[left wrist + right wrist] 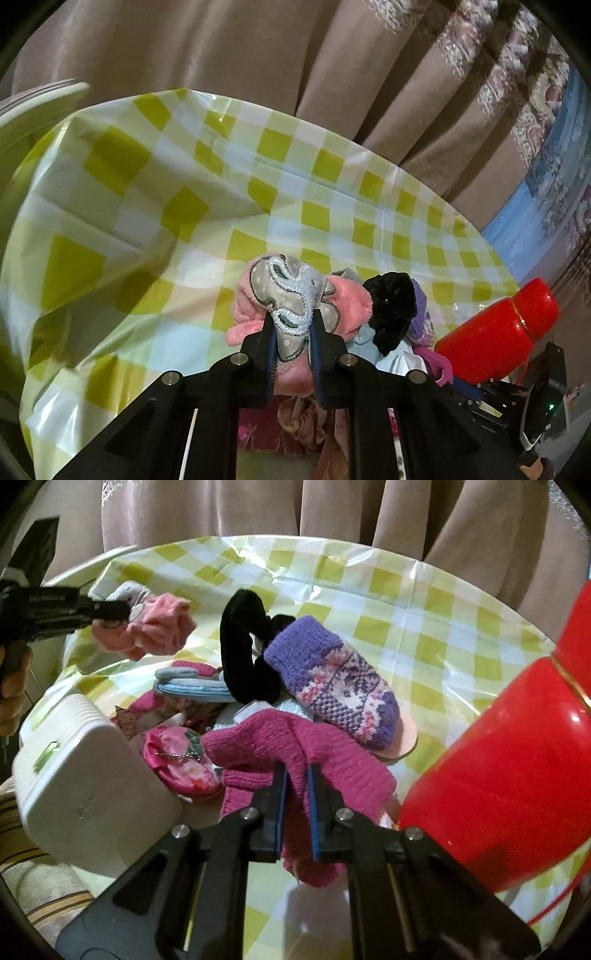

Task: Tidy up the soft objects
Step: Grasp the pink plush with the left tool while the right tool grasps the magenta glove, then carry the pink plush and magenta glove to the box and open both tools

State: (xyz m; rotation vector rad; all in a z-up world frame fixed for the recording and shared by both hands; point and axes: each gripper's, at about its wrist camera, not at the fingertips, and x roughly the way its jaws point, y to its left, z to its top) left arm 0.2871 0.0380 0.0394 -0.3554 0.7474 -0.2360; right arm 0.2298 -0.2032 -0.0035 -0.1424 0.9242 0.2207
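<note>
The worktop wears a yellow-green checked plastic cover (424,627), glossy, creased and catching glare. The fuzzy pink fleece slipper (351,299) carries a grey dotted cloth patch (291,295) edged in raised white embroidery. The black scrunchie (236,650) looks like deep-pile velvet, matt. The purple patterned mitten (332,683) and the magenta glove (295,746) are coarse, ribbed knit wool. The red bottle (498,794) is smooth, shiny plastic or lacquered metal; which one cannot be told. The white ridged box (85,775) is matt plastic. The beige curtain (184,48) has a satin sheen.
</note>
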